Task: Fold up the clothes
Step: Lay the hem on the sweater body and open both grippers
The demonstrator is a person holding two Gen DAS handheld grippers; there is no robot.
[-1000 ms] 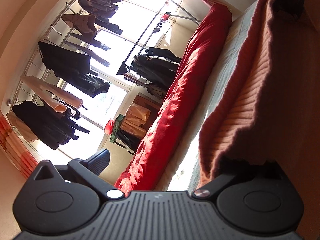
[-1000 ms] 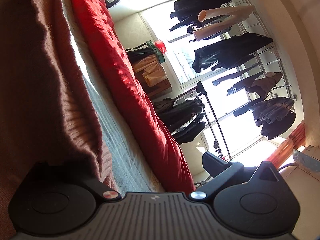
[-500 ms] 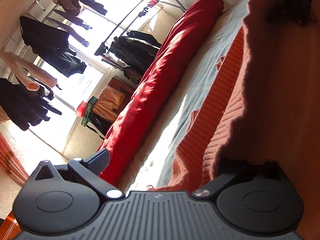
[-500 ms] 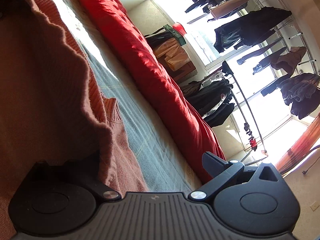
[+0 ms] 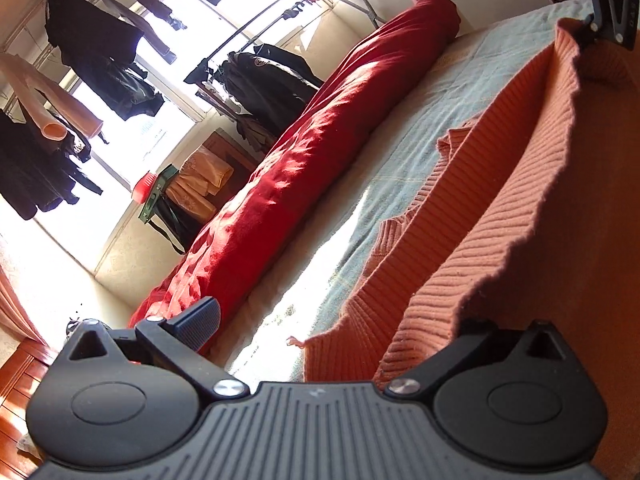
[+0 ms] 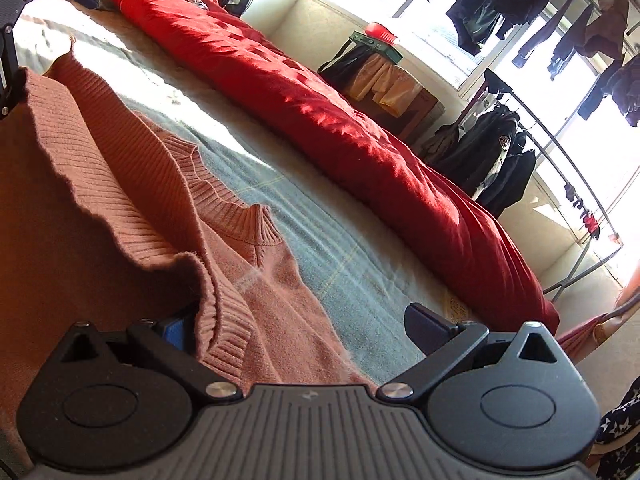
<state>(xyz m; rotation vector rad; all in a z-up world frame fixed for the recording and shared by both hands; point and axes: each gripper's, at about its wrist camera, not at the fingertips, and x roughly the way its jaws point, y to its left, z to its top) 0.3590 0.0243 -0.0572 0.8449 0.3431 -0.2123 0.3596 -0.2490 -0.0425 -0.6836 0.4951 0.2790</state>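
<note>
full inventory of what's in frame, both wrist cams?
sweater: 1, orange ribbed knit, on the bed, hem edge lifted over the collar
bed sheet: 1, pale blue-grey, under the sweater
quilt: 1, red, rolled along the bed's far side
clothes rack: 1, metal, dark jackets, by the window
hanging clothes: several, mostly dark, overhead rails
cabinet: 1, wooden, yellow cloth draped on it
left gripper: black, fingers apart, one finger hidden behind the hem
right gripper: black, fingers apart, hem over one finger

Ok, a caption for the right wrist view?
Orange knit sweater hem draped over the right tool, above the bed beside a red duvet.
</note>
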